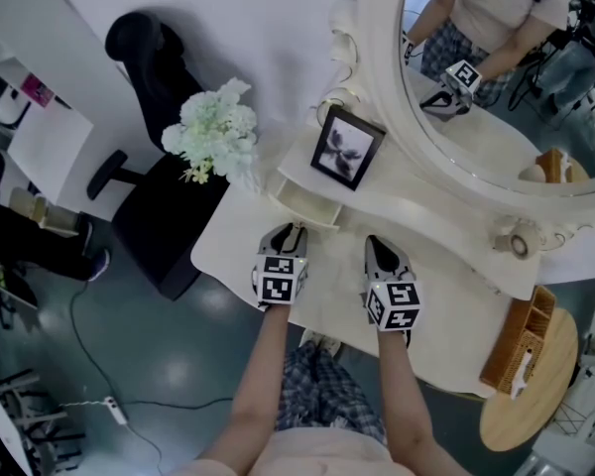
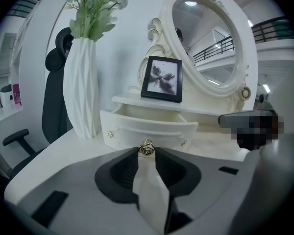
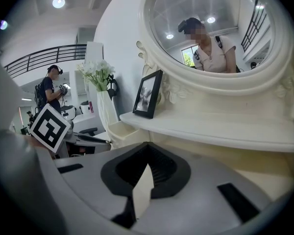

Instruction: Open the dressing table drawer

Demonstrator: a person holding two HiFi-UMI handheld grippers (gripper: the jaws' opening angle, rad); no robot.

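The left gripper (image 1: 290, 230) has its jaws pinched on the knob (image 2: 146, 149) of the drawer (image 1: 303, 206), which stands partly out, straight ahead. The pull likely runs back along the gripper's own line, towards the person. The right gripper (image 1: 378, 242), jaws together and empty, hovers beside it over the desk (image 1: 228, 251).

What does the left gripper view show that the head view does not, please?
Only the left gripper view shows the left hand-held gripper with its jaws closed on the small metal drawer knob, and the twisted white vase.

Only the head view shows the round wooden side table, its wicker basket and the power strip on the floor.

Both show the pulled-out drawer, the framed picture, the white flowers, the oval mirror and the black chair.
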